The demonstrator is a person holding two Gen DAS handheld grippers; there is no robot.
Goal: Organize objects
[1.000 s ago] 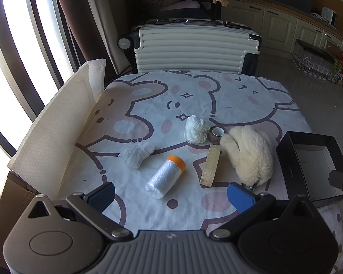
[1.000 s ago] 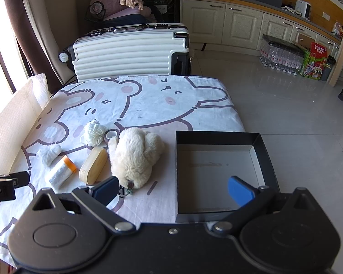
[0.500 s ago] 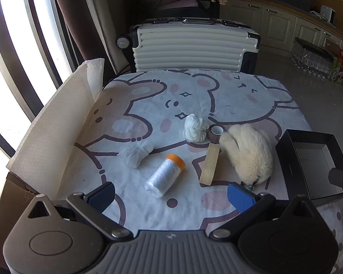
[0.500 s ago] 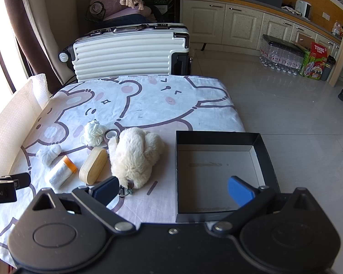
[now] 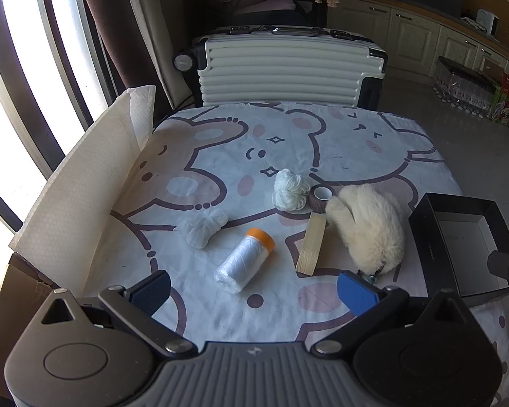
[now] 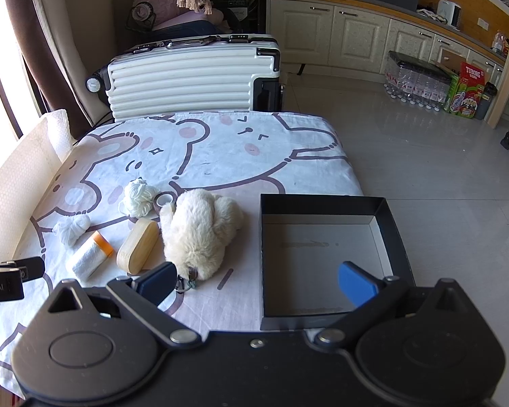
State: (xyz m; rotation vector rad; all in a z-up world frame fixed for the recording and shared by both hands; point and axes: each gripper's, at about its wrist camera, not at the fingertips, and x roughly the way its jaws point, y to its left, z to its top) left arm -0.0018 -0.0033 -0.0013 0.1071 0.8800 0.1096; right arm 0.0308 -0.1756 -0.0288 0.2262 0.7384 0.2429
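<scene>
On the bear-print cloth lie a fluffy white plush toy [image 5: 368, 229] [image 6: 200, 229], a wooden case [image 5: 311, 242] [image 6: 138, 246], a plastic film roll with an orange cap [image 5: 244, 259] [image 6: 90, 254], a white yarn ball [image 5: 288, 190] [image 6: 137, 196], a brown tape roll [image 5: 320, 196] [image 6: 163, 200] and a crumpled white bag [image 5: 203, 227] [image 6: 71, 229]. An empty black box [image 6: 325, 254] [image 5: 458, 237] sits at the table's right edge. My left gripper [image 5: 254, 290] is open, just short of the film roll. My right gripper [image 6: 258, 279] is open, between the plush and the box.
A white suitcase [image 5: 288, 64] [image 6: 193, 78] stands behind the table. A white paper sheet [image 5: 74, 190] rises along the left edge by the window. Cabinets and bottle packs [image 6: 420, 84] line the far right across a tiled floor.
The left gripper has drifted slightly; the objects shift a little in its view. The right gripper and all objects stay put.
</scene>
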